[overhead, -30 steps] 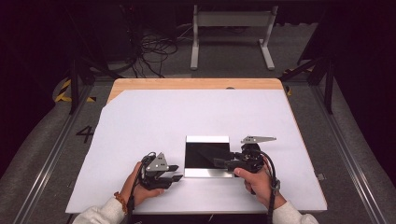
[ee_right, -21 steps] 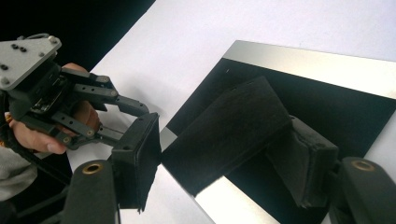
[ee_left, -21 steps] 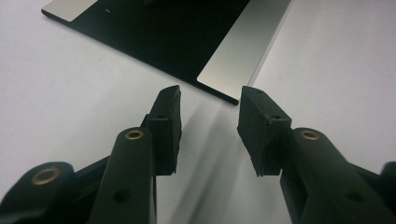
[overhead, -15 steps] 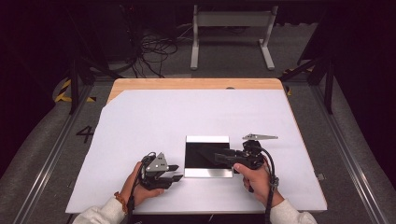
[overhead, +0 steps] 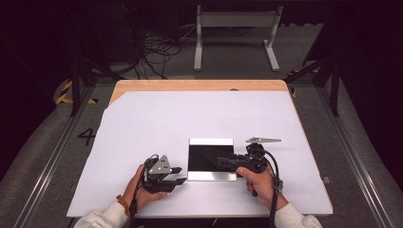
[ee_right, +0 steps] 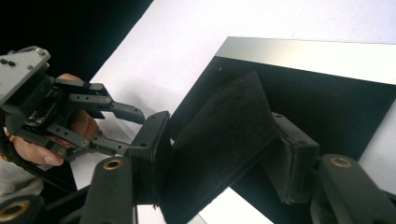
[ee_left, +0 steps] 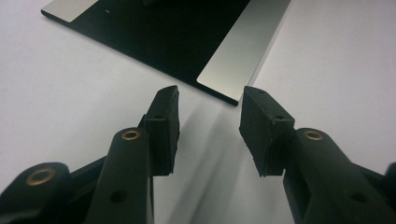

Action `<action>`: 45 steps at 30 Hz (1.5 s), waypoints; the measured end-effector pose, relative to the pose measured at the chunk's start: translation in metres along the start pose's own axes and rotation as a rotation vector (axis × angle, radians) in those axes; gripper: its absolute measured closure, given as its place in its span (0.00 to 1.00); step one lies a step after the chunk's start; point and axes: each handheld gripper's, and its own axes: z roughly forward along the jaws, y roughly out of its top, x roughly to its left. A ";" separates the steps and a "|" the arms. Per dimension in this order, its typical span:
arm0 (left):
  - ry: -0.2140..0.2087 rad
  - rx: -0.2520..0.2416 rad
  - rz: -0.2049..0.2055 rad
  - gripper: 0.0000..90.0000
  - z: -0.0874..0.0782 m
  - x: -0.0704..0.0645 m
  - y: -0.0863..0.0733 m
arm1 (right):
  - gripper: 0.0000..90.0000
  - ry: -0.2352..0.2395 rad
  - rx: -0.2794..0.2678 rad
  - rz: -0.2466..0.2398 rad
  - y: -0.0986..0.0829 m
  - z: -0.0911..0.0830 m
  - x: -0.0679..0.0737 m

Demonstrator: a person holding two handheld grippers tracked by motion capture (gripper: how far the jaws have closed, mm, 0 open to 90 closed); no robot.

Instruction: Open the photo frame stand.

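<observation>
A person seated at a white-topped counter point(overhead: 199, 118) works with a black hand-held gripper in each hand, forearms in pale sleeves coming in from the near edge. The right hand-held gripper point(overhead: 223, 162) reaches leftward over a flat square black panel with silvery metallic bands along its far and near edges point(overhead: 204, 154), which lies on the counter near its front edge, between the two hands. In the right gripper view, that right hand-held gripper point(ee_right: 219, 154) has its jaws closed on a thin, dark, matte black sheet point(ee_right: 224, 135), pinched between the pads and held tilted above the black panel point(ee_right: 327, 107); whether the sheet's lower edge touches the panel cannot be told. The left hand-held gripper point(overhead: 177, 175) sits low at the panel's left side, its tips pointing toward the near left corner and just beside it. Its own view shows the left hand-held gripper point(ee_left: 208, 126) with jaws moderately spread and nothing between them, hovering over bare white counter with the corner of the panel's silvery band point(ee_left: 243, 51) just ahead of the tips, not touching. The same gripper appears in the right gripper view at far left point(ee_right: 135, 126), gripped by the person's left hand point(ee_right: 42, 144). A bracelet circles the left wrist point(overhead: 122, 205). A wooden strip point(overhead: 199, 85) edges the counter's far side; beyond it, cables point(overhead: 152, 52) lie on the grey floor beside a pale metal stand point(overhead: 235, 28).
</observation>
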 end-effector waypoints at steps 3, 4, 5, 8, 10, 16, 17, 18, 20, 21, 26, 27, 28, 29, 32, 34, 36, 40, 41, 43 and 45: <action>0.007 -0.008 -0.007 0.61 -0.001 0.001 0.001 | 0.54 0.002 0.009 -0.009 -0.001 0.000 0.000; 0.007 -0.008 -0.007 0.59 -0.001 0.001 0.001 | 0.54 0.002 0.009 -0.009 -0.001 0.000 0.000; 0.006 -0.015 -0.020 0.59 -0.001 0.002 0.001 | 0.54 0.001 0.007 -0.013 -0.001 0.000 0.000; 0.002 -0.027 -0.032 0.52 0.000 0.003 0.002 | 0.54 -0.005 0.016 -0.039 -0.002 0.000 0.000; 0.004 -0.029 -0.045 0.50 0.000 0.004 0.003 | 0.54 -0.005 0.017 -0.041 -0.002 0.000 0.000; 0.004 -0.038 -0.061 0.41 0.004 0.006 0.006 | 0.54 -0.010 0.016 -0.061 -0.002 -0.001 0.001; 0.002 -0.036 -0.060 0.40 0.004 0.007 0.006 | 0.54 -0.010 0.015 -0.065 -0.002 -0.001 0.001; -0.004 -0.042 -0.070 0.40 0.005 0.007 0.007 | 0.54 -0.010 0.016 -0.071 -0.002 -0.001 0.002; -0.011 -0.047 -0.077 0.39 0.005 0.009 0.007 | 0.54 -0.011 0.014 -0.078 -0.003 -0.001 0.002; -0.015 -0.051 -0.076 0.37 0.005 0.010 0.007 | 0.54 -0.012 0.013 -0.085 -0.003 -0.001 0.002; -0.026 -0.044 -0.087 0.34 0.006 0.012 0.006 | 0.54 -0.015 0.009 -0.112 -0.003 -0.003 0.005; -0.038 -0.042 -0.090 0.34 0.007 0.012 0.006 | 0.54 -0.014 0.006 -0.121 -0.003 -0.003 0.006; -0.039 -0.042 -0.091 0.33 0.008 0.013 0.006 | 0.54 -0.015 0.005 -0.130 -0.004 -0.004 0.007; -0.039 -0.038 -0.094 0.32 0.008 0.013 0.006 | 0.55 -0.015 0.005 -0.139 -0.004 -0.004 0.007; -0.048 -0.036 -0.101 0.32 0.011 0.014 0.009 | 0.55 -0.012 0.002 -0.155 -0.005 -0.006 0.008; -0.056 -0.031 -0.102 0.31 0.014 0.015 0.012 | 0.55 -0.012 0.001 -0.165 -0.005 -0.006 0.009; -0.057 -0.028 -0.102 0.31 0.016 0.015 0.014 | 0.55 -0.010 -0.001 -0.174 -0.005 -0.007 0.011; -0.065 -0.017 -0.111 0.31 0.020 0.015 0.016 | 0.56 -0.008 -0.007 -0.204 -0.006 -0.009 0.013; -0.068 -0.016 -0.110 0.30 0.021 0.015 0.017 | 0.56 -0.007 -0.009 -0.208 -0.007 -0.009 0.014; -0.073 -0.014 -0.112 0.30 0.022 0.015 0.018 | 0.56 -0.005 -0.013 -0.221 -0.007 -0.010 0.015; -0.078 -0.007 -0.118 0.29 0.024 0.015 0.020 | 0.57 -0.005 -0.012 -0.227 -0.008 -0.011 0.015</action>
